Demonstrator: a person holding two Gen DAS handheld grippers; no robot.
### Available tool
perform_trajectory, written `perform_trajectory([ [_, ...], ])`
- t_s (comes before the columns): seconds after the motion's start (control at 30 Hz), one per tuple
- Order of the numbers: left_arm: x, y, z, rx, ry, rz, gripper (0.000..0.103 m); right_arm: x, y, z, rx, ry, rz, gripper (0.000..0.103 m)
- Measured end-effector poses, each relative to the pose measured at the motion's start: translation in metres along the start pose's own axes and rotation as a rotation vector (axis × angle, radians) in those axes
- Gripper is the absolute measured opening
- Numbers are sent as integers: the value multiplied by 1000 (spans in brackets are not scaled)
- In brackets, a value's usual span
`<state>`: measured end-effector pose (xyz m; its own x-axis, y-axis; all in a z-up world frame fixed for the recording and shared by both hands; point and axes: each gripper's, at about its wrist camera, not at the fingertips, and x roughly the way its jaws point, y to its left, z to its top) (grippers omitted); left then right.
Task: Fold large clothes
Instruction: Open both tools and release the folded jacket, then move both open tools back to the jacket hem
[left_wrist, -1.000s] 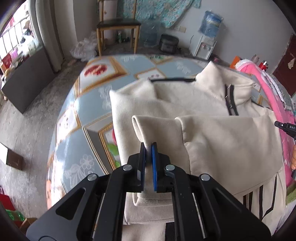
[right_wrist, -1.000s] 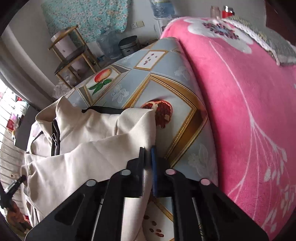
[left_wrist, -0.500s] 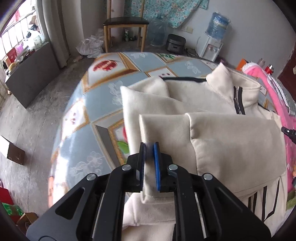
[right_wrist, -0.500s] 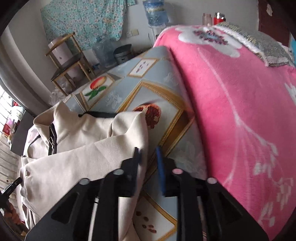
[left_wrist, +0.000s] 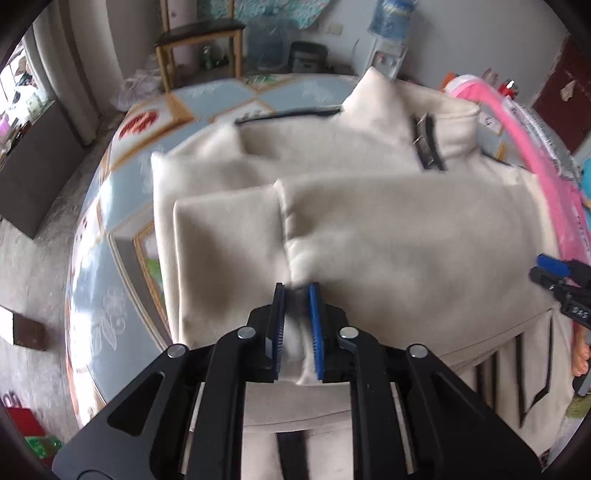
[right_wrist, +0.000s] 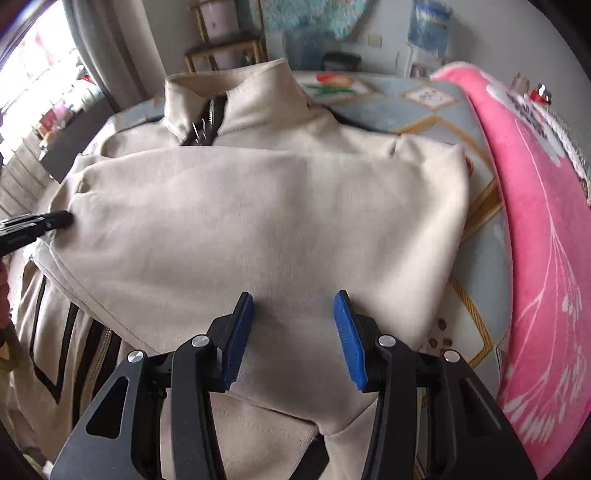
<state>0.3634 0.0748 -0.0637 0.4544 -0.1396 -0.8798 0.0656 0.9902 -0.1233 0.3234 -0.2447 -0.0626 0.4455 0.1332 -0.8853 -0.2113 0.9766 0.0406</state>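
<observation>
1. Cream zip jacket (right_wrist: 266, 229) laid flat on patterned tablecloth (left_wrist: 110, 258), collar at far edge, zip centred. Both sleeves now folded across chest: right sleeve (right_wrist: 295, 206) spread flat over front, left sleeve (left_wrist: 225, 254) beside it, cuffs meeting near middle.
2. Change from a second ago: sleeve edges pinched and carried inward then; now set down on body panel. Sleeve fold judged complete.
3. Left gripper (left_wrist: 297, 325): jaws narrowly parted and opening, a ridge of cream fabric between blue pads, apparently slack; pressure on cloth not confirmed. Previously clamped on sleeve cuff.
4. Right gripper (right_wrist: 293, 332): jaws about half spread and opening, nothing between them, flat sleeve cloth beneath. Previously shut on sleeve edge near pink blanket (right_wrist: 535, 258); now positioned over jacket middle.
5. Implication: release phase of fold. Lower hem hanging off near table edge, not yet folded; lengthwise fold toward collar judged next.
6. Risk: fabric ridge snagging in left pads on withdrawal, disturbing sleeve.
</observation>
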Motion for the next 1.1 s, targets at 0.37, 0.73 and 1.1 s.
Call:
perform_trajectory([
  [0.37, -60, 14, -29, -8, -8, 49, 21, -59, 15, -41, 78, 21, 37, 54],
  [0.73, -118, 18, -146, 6, -4, 96, 40, -123, 65, -149, 80, -25, 4, 71],
  [1.1, -128, 25, -232, -1, -10, 196, 43, -112, 103, -210, -3, 16, -88, 71],
])
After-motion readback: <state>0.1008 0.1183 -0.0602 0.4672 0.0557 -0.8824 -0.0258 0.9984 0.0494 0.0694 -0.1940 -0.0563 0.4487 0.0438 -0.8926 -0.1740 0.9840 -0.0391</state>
